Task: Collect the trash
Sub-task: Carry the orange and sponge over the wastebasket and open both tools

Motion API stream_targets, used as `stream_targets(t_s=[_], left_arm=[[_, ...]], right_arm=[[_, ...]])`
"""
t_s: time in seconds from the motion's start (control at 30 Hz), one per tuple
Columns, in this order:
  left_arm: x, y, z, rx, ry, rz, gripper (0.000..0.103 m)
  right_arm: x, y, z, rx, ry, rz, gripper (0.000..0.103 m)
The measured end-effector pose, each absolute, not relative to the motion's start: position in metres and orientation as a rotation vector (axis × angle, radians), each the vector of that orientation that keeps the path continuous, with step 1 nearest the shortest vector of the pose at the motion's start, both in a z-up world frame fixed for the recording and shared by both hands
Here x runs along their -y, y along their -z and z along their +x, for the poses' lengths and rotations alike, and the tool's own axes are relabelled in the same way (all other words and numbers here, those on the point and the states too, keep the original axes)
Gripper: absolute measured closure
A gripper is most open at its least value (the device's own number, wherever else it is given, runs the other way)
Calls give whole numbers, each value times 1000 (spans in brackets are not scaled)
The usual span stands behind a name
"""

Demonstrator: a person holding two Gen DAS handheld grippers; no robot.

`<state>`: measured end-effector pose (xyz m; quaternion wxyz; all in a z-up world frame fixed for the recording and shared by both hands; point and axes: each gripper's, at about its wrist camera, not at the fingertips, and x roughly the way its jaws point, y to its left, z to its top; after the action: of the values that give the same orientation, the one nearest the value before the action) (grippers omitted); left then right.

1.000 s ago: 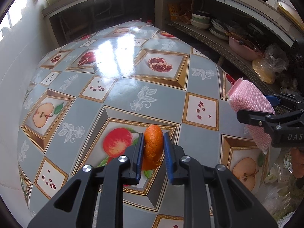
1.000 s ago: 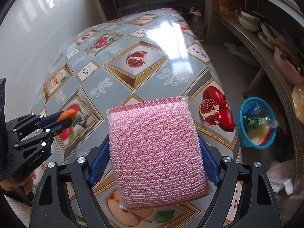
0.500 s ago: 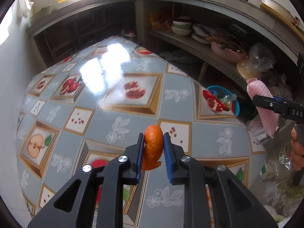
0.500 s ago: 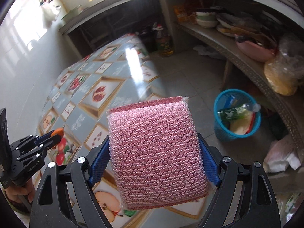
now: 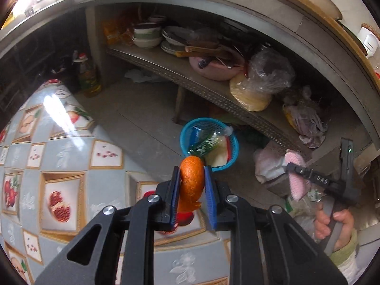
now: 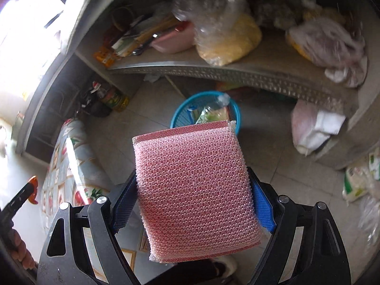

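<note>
My left gripper [image 5: 191, 185] is shut on a piece of orange peel [image 5: 191, 182], held over the table's edge. My right gripper [image 6: 193, 204] is shut on a pink mesh scouring sponge [image 6: 194, 190] and holds it in the air above the floor. A blue plastic basket [image 5: 190, 128] with a bottle and wrappers in it stands on the floor under the shelf; it also shows in the right wrist view [image 6: 182, 114], just beyond the sponge. The right gripper with the sponge [image 5: 296, 180] shows at the right of the left wrist view. The peel [image 6: 33, 187] shows at the left edge of the right wrist view.
The table with the fruit-print cloth [image 5: 59, 166] lies at the left and below. A low metal shelf [image 5: 213, 95] holds bowls, a pink basin [image 5: 213, 68] and plastic bags [image 5: 268, 80]. An oil bottle [image 5: 89, 78] and bags [image 6: 313, 128] stand on the floor.
Both grippers have swung right, away from the table top and toward the floor by the shelf. The blue basket now lies just ahead of both. Peel and sponge stay gripped.
</note>
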<state>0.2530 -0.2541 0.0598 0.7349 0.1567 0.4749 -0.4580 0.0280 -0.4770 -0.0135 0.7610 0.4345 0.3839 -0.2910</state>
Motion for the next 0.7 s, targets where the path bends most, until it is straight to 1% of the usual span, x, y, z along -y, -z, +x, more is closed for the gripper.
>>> stream_targets(t_s=[0.17,0.3,0.37,0.47,0.5,0.53,0.6,0.7], left_arm=[[351,-10,284,-1222,1053,376,83],[421,38,306,-1319,1033,420,83],[449,57,315,-1337,1012,439,83],[484,75,322,-1318,1008,455,83],[495,81,325,-1317,1016,441,79],[501,87,328,-1319,1026,428,76],[514,100,332,-1319,1001,422,52],[520,109,335,-1326,988,398,46]], right_arm=[[509,65,52,-821,612,1093,23],[531,102,83,-817,637,1145,23],[543,117,100,-812,665,1161,22],[560,136,122,-785,690,1168,19],[566,145,128,-771,702,1177,18],[571,156,134,-763,722,1177,13],[581,182,143,-789,760,1176,12],[590,211,143,-813,783,1214,12]])
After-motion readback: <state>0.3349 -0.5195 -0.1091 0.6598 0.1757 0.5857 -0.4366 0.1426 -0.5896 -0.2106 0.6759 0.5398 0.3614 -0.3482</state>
